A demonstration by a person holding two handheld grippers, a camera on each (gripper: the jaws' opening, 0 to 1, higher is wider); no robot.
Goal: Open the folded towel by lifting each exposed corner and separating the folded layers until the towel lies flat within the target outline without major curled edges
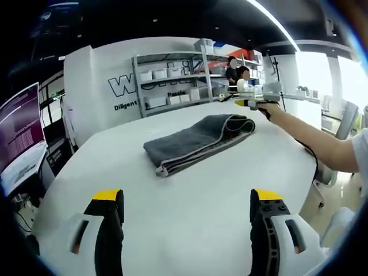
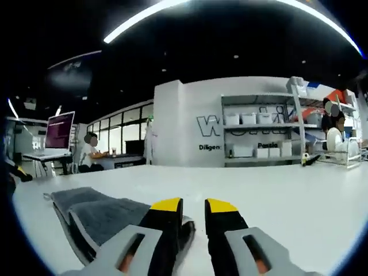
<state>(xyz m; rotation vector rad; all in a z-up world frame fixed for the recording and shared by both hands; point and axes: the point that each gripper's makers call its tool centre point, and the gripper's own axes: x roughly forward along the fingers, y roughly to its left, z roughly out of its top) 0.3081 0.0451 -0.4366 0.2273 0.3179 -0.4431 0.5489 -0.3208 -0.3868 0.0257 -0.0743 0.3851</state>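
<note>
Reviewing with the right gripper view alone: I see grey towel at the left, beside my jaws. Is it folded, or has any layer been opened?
Observer: In the left gripper view the towel lies folded as one long bundle on the white table.
Operator: Where is the left gripper?
Observer: The left gripper has its jaws wide apart over bare table, short of the towel and touching nothing.
Operator: Where does mine sit along the towel?
Observer: The right gripper is at the towel's far end.

Long white ceiling light strips (image 2: 144,17) glare over a dark ceiling; the glossy white table (image 1: 190,201) reflects brightly; edges bend and blur.
</note>
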